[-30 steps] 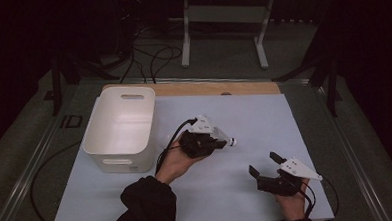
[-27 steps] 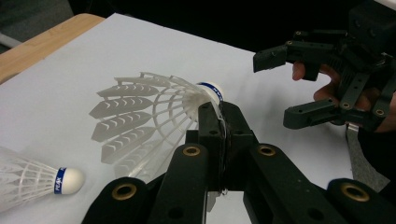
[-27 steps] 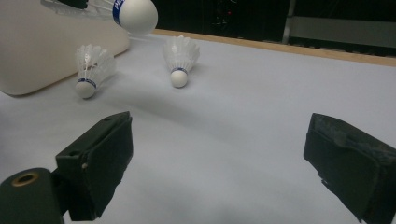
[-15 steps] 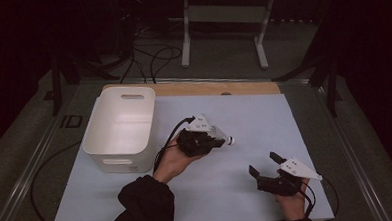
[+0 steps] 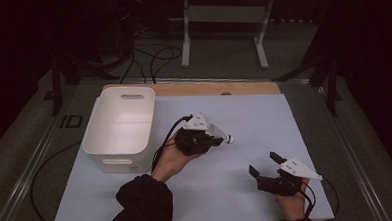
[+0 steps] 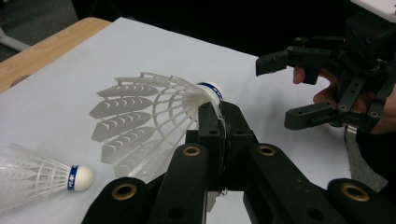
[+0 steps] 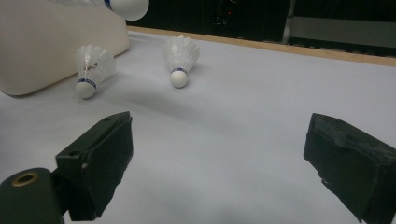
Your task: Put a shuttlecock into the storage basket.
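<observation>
Jaws: left gripper [image 6: 219, 135] pinches feathered shuttlecock [image 6: 154, 112] | right gripper [image 5: 267, 168] spread wide, empty | right gripper view: two more shuttlecocks [image 7: 180, 58] beside white tub [image 5: 119, 129]

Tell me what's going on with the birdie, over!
Left gripper shut on the birdie, held above the mat. Right gripper open, empty. More birdies on the mat; bin beside the left hand. Nothing blocking.

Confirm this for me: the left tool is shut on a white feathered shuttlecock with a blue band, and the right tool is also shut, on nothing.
Not quite. The left tool is indeed shut on the white feathered shuttlecock with a blue band, as the left gripper view shows. But the right tool is open: the right gripper view shows its jaws wide apart over the pale blue table sheet, holding nothing.
</observation>
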`<state>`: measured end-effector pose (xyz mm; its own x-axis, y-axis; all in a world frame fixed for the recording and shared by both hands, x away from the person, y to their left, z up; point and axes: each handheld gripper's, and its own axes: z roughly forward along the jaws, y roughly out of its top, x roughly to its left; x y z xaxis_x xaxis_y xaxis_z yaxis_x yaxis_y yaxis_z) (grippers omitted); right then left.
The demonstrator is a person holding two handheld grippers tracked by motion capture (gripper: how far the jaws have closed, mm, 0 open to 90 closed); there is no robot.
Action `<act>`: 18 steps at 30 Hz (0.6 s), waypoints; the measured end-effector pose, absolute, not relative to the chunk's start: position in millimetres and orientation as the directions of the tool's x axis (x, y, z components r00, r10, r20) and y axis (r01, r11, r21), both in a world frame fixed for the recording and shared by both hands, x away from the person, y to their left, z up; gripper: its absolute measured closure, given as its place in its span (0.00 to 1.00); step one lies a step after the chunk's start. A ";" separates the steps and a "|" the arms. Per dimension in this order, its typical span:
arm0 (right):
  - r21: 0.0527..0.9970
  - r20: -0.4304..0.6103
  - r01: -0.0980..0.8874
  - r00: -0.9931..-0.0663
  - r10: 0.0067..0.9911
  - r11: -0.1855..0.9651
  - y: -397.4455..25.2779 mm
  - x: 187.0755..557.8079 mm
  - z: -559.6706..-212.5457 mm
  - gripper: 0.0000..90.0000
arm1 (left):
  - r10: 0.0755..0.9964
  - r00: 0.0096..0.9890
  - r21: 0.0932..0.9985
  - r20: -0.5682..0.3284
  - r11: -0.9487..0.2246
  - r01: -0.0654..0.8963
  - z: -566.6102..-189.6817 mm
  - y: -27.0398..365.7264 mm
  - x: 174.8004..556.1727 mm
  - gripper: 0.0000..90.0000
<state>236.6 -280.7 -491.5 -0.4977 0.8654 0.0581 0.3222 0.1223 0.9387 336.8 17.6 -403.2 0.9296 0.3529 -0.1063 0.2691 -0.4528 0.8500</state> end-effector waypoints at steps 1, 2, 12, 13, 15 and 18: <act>0.939 0.058 0.322 -0.498 0.865 0.123 -280.7 236.6 -491.5 0.09 | 0.352 0.930 0.849 -0.105 -0.455 0.268 -402.7 18.1 337.0 0.99; 0.939 0.058 0.322 -0.498 0.865 0.122 -280.7 236.6 -491.5 0.09 | 0.352 0.930 0.850 -0.106 -0.454 0.268 -402.4 18.4 337.1 0.99; 0.939 0.059 0.321 -0.498 0.865 0.121 -280.7 236.7 -491.6 0.09 | 0.356 0.929 0.853 -0.105 -0.448 0.268 -400.1 22.2 338.1 0.99; 0.939 0.060 0.321 -0.500 0.864 0.120 -280.6 236.6 -491.5 0.09 | 0.356 0.929 0.853 -0.104 -0.449 0.268 -399.7 22.5 338.1 0.99; 0.939 0.060 0.323 -0.498 0.865 0.121 -280.6 236.5 -491.5 0.09 | 0.359 0.927 0.854 -0.103 -0.447 0.268 -399.0 23.4 338.2 0.99; 0.939 0.058 0.321 -0.498 0.865 0.121 -280.8 236.5 -491.4 0.09 | 0.359 0.927 0.855 -0.106 -0.444 0.269 -398.5 24.3 338.3 0.99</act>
